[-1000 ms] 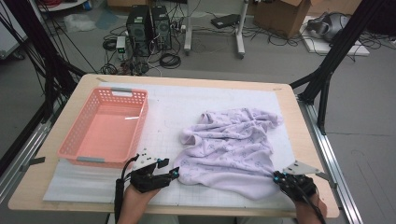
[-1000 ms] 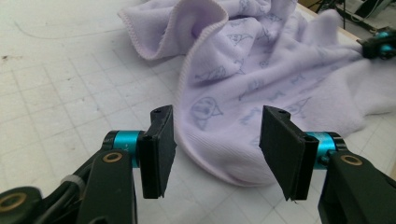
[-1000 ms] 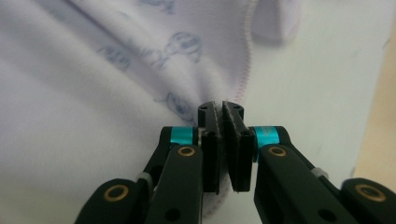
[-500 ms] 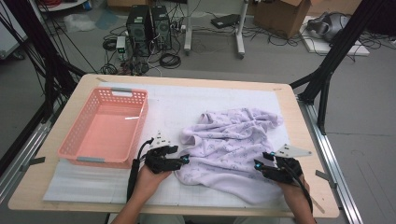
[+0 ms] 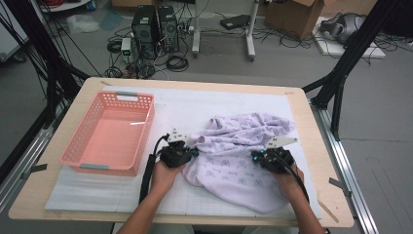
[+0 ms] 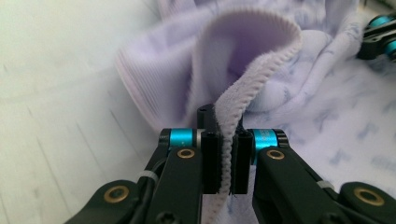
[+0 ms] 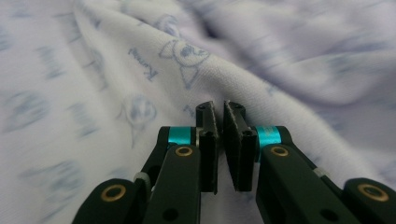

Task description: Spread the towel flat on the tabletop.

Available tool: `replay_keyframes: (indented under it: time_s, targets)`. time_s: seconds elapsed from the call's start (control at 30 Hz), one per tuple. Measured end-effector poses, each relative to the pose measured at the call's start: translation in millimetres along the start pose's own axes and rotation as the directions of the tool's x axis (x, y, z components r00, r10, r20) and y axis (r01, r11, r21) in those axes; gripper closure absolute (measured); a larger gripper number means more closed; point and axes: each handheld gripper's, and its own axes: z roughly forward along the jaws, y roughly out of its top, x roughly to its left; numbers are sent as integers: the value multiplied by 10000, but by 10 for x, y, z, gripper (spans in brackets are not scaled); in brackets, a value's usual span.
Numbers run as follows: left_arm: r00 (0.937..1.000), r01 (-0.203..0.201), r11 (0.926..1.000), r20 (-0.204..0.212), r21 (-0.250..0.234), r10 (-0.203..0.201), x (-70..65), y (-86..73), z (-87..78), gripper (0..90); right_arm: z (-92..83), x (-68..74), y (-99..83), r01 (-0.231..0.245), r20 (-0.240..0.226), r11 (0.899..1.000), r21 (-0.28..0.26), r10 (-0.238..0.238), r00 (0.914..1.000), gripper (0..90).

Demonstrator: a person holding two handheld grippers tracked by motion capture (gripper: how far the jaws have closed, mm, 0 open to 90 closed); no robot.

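A lavender printed garment (image 5: 234, 146) lies crumpled on the white mat (image 5: 185, 107), right of centre. My left gripper (image 5: 191, 151) is at the garment's left edge. In the left gripper view its jaws have just closed, and the left gripper (image 6: 224, 122) is shut on the stitched hem of the garment (image 6: 261, 51), which loops up above the pads. My right gripper (image 5: 255, 155) rests on the garment's right part. Its jaws have also just closed: the right gripper (image 7: 220, 109) is shut on a thin fold of the printed garment (image 7: 140, 70).
A pink plastic basket (image 5: 117, 95) stands with nothing in it on the left of the mat, close to my left hand. The wooden table (image 5: 311, 161) ends just right of the garment. Computers, cables and black frame legs are on the floor beyond.
Both hands moved forward from the near table edge onto the garment. The left gripper took hold of the hem and the right one of a fold.
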Motion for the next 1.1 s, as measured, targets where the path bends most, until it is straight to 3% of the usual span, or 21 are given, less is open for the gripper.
replay_keyframes:
  time_s: [0.07, 0.13, 0.27, 0.37, 0.43, 0.53, 0.6, 0.67, 0.73, 0.77, 0.83, 0.9, 0.93, 1.03, 1.1]
  targets:
    - [9997, 14, 9998, -252, -179, -18, 53, 131, 75, 863, 46, -99, 66, -127, 449, 9996, -272, 139, 9989, 841]
    - [9978, -334, 9990, -588, -309, 316, 74, 241, 162, 863, 92, -137, 147, -67, 943, 9988, -475, 112, 9955, 842]
    - [9954, -399, 9964, -904, -748, 331, 121, 366, 307, 862, 188, -245, 265, -163, 1813, 9983, -551, 261, 9831, 844]
    - [9954, -268, 9929, -942, -1162, 159, 134, 365, 403, 859, 228, -308, 324, -386, 2604, 9947, -956, 624, 9635, 845]
    - [9964, -92, 9962, -848, -870, 18, 119, 338, 449, 825, 271, -340, 337, -624, 2942, 9937, -932, 874, 9517, 844]
    - [9978, 463, 9964, -443, -715, -495, 136, 323, 386, 552, 272, -347, 321, -1000, 2696, 9908, -908, 1212, 9553, 751]
    - [9986, 335, 9976, -400, -604, -359, 126, 320, 289, 487, 176, -340, 302, -899, 2631, 9885, -1216, 1194, 9574, 685]
    - [9986, 33, 9986, -524, -528, -61, 74, 294, 176, 433, 32, -351, 266, -1189, 2461, 9787, -1673, 1583, 9562, 621]
    - [9974, -323, 9904, -681, -1344, 233, 8, 190, 29, 506, -95, -352, 219, -1323, 2447, 9746, -1806, 1748, 9537, 621]
    - [9971, -376, 9904, -710, -1329, 284, -9, 149, -16, 517, -153, -341, 191, -1240, 2468, 9752, -1835, 1678, 9544, 622]
    - [9983, -327, 9955, -509, -892, 282, -10, 74, -62, 536, -262, -323, 130, -1120, 2547, 9740, -1968, 1610, 9535, 624]
    - [9984, -273, 9975, -519, -650, 239, -4, -7, -102, 580, -366, -303, 58, -1172, 2500, 9707, -2097, 1692, 9534, 621]
    - [9978, -281, 9992, -611, -285, 263, -1, -30, -120, 618, -408, -291, 19, -1210, 2467, 9701, -2105, 1725, 9536, 617]
    - [9978, -291, 9992, -591, 266, 306, -4, -130, -144, 746, -520, -261, -101, -1019, 2498, 9787, -1781, 1452, 9573, 606]
    - [9981, -281, 9978, -536, 602, 314, -15, -178, -138, 796, -606, -246, -198, -1093, 2439, 9765, -1856, 1535, 9576, 602]
